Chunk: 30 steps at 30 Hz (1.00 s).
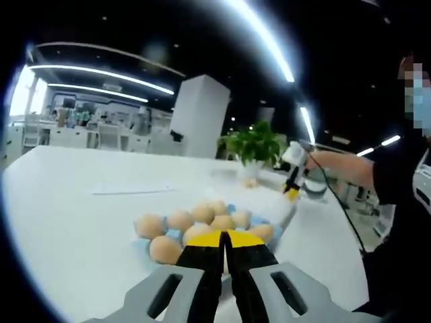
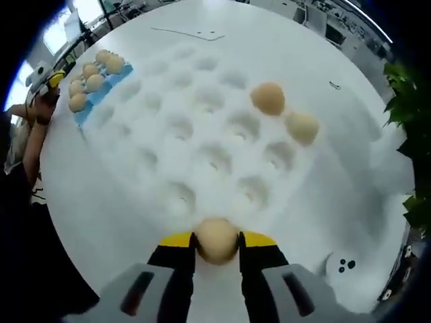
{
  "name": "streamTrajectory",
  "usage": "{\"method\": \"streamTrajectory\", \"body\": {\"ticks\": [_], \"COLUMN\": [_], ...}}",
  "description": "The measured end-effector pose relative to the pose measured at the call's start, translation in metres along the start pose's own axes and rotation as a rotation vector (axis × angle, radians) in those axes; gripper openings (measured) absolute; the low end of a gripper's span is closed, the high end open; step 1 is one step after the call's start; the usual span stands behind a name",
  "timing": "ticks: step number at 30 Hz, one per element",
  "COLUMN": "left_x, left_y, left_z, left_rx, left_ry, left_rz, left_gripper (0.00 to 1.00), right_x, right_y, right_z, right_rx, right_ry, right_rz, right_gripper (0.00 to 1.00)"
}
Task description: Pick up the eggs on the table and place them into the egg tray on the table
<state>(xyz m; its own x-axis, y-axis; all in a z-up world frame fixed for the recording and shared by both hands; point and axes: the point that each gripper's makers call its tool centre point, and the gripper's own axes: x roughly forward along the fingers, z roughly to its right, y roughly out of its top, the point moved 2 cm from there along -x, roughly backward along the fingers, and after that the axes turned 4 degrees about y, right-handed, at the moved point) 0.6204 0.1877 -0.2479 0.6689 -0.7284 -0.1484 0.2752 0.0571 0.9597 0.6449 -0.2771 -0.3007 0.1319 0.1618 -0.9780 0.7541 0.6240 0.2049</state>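
Note:
My right gripper (image 2: 217, 243) is shut on a tan egg (image 2: 217, 239), held over the near edge of a white egg tray (image 2: 168, 134). Two eggs (image 2: 268, 98) sit in cups at the tray's far right. Beyond it at the upper left, several more eggs (image 2: 94, 73) lie on a blue tray (image 2: 101, 94). In the left gripper view my left gripper (image 1: 225, 239) is shut with nothing in it, just short of those eggs (image 1: 202, 222) on the blue tray (image 1: 143, 247). The right gripper (image 1: 292, 192) hangs over the white tray (image 1: 273, 202) further back.
A potted green plant (image 1: 254, 145) stands past the white tray, and its leaves (image 2: 411, 114) reach in at the right edge. A person's arm (image 1: 340, 168) comes in from the right. The white table (image 1: 81, 222) stretches wide to the left, with a white pillar (image 1: 199, 114) behind it.

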Motion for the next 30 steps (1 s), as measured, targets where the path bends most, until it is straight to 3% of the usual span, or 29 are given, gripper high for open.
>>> {"method": "streamTrajectory", "body": {"ticks": [2,4,13,19,23,30], "left_x": [0.001,0.002,0.002,0.004,0.005,0.002], "left_y": [0.0,0.0,-0.002,-0.005,-0.009,-0.009], "left_z": [0.002,0.003,0.003,0.004,0.005,0.003], "left_rx": [0.009,0.011,0.012,0.026,0.029,0.019], "left_ry": [-0.004,-0.005,-0.009,-0.002,-0.003,0.001], "left_rz": [0.0,-0.001,-0.008,-0.024,-0.044,-0.04], "left_gripper": [0.0,0.0,0.0,0.0,0.0,0.0], "right_x": [0.001,0.0,-0.019,-0.03,-0.037,-0.037], "right_y": [0.0,0.001,0.007,0.022,0.042,0.064], "right_z": [-0.001,-0.002,-0.01,-0.024,-0.043,-0.07], "right_rx": [0.029,-0.003,-0.035,-0.044,-0.086,-0.107], "right_ry": [-0.023,-0.032,-0.036,-0.008,0.003,0.065], "right_rz": [-0.025,-0.038,0.001,0.018,0.024,0.023], "right_gripper": [0.26,0.25,0.25,0.25,0.25,0.25]}}
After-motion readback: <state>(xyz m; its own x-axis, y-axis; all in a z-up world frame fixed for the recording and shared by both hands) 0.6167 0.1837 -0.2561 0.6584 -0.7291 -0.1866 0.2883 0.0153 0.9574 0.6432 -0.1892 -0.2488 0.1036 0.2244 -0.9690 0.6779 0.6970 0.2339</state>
